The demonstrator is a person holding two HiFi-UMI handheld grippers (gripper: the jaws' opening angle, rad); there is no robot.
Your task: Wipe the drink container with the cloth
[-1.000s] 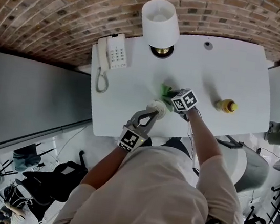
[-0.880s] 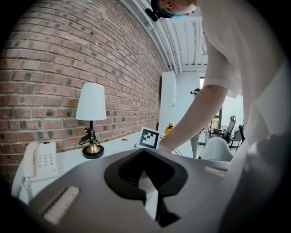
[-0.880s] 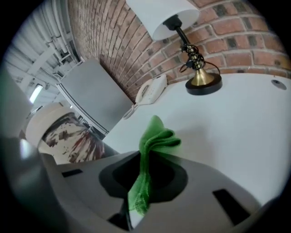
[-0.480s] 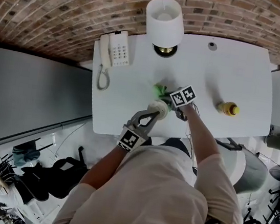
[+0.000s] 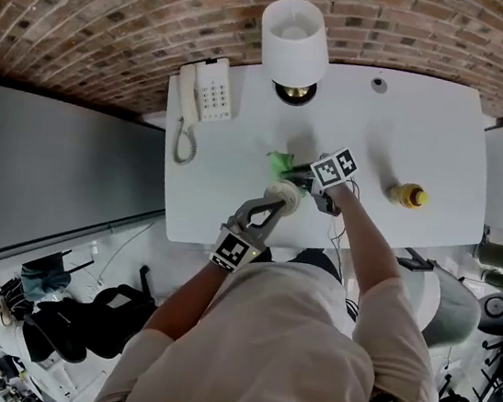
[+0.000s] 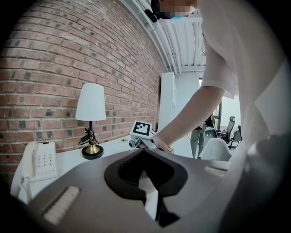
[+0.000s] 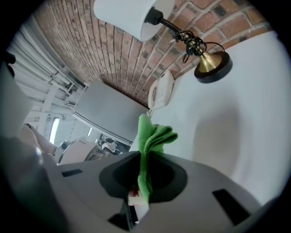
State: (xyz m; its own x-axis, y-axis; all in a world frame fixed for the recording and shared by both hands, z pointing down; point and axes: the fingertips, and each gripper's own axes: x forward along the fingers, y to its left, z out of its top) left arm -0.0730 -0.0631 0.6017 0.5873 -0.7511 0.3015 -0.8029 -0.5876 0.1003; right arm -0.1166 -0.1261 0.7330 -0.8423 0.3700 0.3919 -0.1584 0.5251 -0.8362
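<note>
The left gripper [image 5: 272,205] is clamped on the cream drink container [image 5: 282,193], which seems upright, long axis vertical. The right gripper [image 5: 301,182] pinches the green cloth [image 7: 152,136] near it.

Office-type workroom. Exposed brick wall [image 5: 122,1] behind a white surface [image 5: 429,128] carrying a corded desk phone [image 5: 206,92] and a shaded table lamp [image 5: 295,39]. Swivel chair [image 5: 448,307] alongside; bags and gear [image 5: 60,308] on the floor.
</note>
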